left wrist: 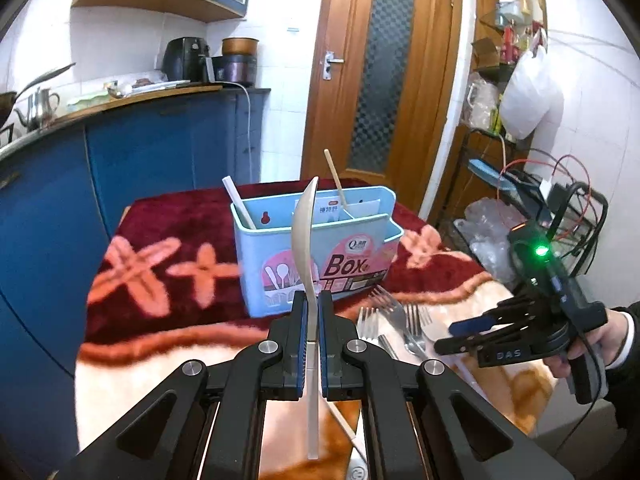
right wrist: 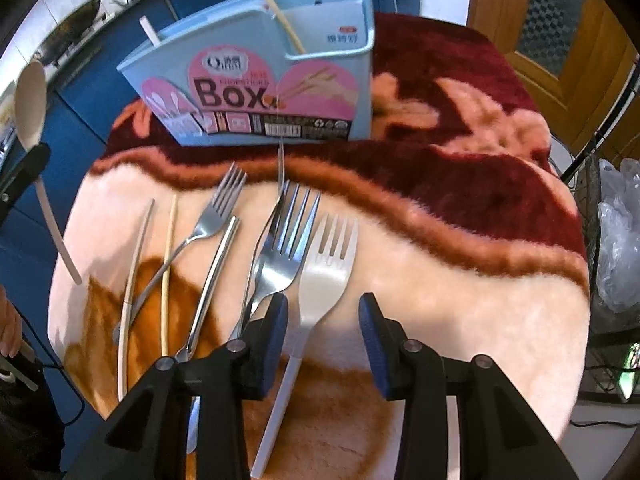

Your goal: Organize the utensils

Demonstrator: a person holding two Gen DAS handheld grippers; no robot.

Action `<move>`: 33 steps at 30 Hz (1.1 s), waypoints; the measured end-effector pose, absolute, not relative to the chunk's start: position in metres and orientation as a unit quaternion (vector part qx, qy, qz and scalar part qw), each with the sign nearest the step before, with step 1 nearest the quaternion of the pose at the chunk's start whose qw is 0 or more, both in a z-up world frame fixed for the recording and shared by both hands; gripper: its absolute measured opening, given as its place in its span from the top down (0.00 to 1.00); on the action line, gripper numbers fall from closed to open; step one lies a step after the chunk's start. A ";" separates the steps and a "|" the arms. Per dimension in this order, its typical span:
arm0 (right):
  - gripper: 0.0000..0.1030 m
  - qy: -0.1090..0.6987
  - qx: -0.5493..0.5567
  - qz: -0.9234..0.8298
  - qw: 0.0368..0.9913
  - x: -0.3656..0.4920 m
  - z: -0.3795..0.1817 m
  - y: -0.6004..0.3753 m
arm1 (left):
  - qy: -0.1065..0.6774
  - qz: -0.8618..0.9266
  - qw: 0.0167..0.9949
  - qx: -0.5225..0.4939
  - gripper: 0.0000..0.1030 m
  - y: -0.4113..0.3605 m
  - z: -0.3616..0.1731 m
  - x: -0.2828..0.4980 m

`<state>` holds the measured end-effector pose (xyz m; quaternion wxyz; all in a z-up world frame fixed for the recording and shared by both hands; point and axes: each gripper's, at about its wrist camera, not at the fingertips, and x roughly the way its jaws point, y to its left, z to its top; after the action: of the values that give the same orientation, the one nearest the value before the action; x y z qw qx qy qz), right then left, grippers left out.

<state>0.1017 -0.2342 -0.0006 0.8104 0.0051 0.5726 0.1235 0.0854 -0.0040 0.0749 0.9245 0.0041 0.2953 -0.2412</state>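
Observation:
My left gripper (left wrist: 312,308) is shut on a cream spoon (left wrist: 303,224), held upright and edge-on with its bowl above the pads. Just behind it stands the light blue utensil box (left wrist: 320,248), with a white handle (left wrist: 239,203) and a wooden chopstick (left wrist: 335,179) sticking out. In the right wrist view the box (right wrist: 260,76) is at the back and the spoon (right wrist: 30,108) is at far left. My right gripper (right wrist: 323,316) hangs open over a white plastic fork (right wrist: 326,276), pads clear of it. Metal forks (right wrist: 286,240) and chopsticks (right wrist: 168,272) lie to the left.
A red and cream plush cloth (right wrist: 460,264) covers the small table. Blue cabinets (left wrist: 160,152) stand at left and a wooden door (left wrist: 380,80) behind. A wire rack with plastic bags (right wrist: 616,240) is close on the right. A hand (left wrist: 592,344) holds the right gripper (left wrist: 456,336).

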 end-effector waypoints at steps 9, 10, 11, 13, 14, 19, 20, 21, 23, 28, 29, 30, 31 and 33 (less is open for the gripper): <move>0.64 0.619 -0.005 0.116 0.777 0.121 -0.004 -0.225 | 0.304 -0.242 0.921 -0.030 0.96 0.003 0.075 0.092; 0.67 0.618 -0.010 0.116 0.777 0.121 -0.004 -0.225 | 0.302 -0.243 0.921 -0.032 0.96 0.004 0.076 0.092; 0.72 0.616 -0.013 0.115 0.779 0.121 -0.004 -0.224 | 0.297 -0.246 0.922 -0.034 0.96 0.005 0.077 0.092; 0.74 0.612 -0.007 0.113 0.783 0.121 -0.005 -0.226 | 0.284 -0.249 0.926 -0.030 0.96 0.005 0.080 0.090; 0.74 0.611 0.000 0.112 0.784 0.121 -0.004 -0.227 | 0.275 -0.246 0.929 -0.027 0.96 0.006 0.082 0.090; 0.76 0.559 0.014 0.105 0.822 0.103 0.006 -0.236 | 0.261 -0.241 0.934 -0.041 0.96 0.007 0.089 0.094; 0.76 0.542 0.015 0.109 0.833 0.094 0.010 -0.241 | 0.256 -0.244 0.934 -0.041 0.96 0.008 0.089 0.094; 0.76 0.524 0.016 0.110 0.845 0.086 0.014 -0.241 | 0.247 -0.249 0.936 -0.043 0.96 0.007 0.090 0.094; 0.77 0.494 0.022 0.114 0.862 0.076 0.020 -0.242 | 0.226 -0.249 0.941 -0.043 0.96 0.006 0.094 0.093; 0.77 0.411 0.030 0.110 0.905 0.057 0.038 -0.250 | 0.206 -0.236 0.948 -0.061 0.96 0.005 0.103 0.097; 0.77 0.391 0.033 0.108 0.913 0.055 0.044 -0.251 | 0.200 -0.233 0.950 -0.063 0.96 0.005 0.105 0.099; 0.78 0.377 0.036 0.107 0.919 0.056 0.048 -0.250 | 0.195 -0.228 0.952 -0.063 0.96 0.004 0.108 0.101; 0.78 0.358 0.039 0.106 0.927 0.056 0.055 -0.252 | 0.192 -0.224 0.953 -0.063 0.96 0.004 0.110 0.103; 0.78 0.325 0.046 0.104 0.939 0.054 0.065 -0.254 | 0.185 -0.221 0.955 -0.073 0.96 0.004 0.114 0.109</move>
<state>0.0542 -0.2536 0.0655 0.9388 0.0458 0.3250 0.1044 0.1088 0.0044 0.1142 0.9547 -0.0730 0.1854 -0.2209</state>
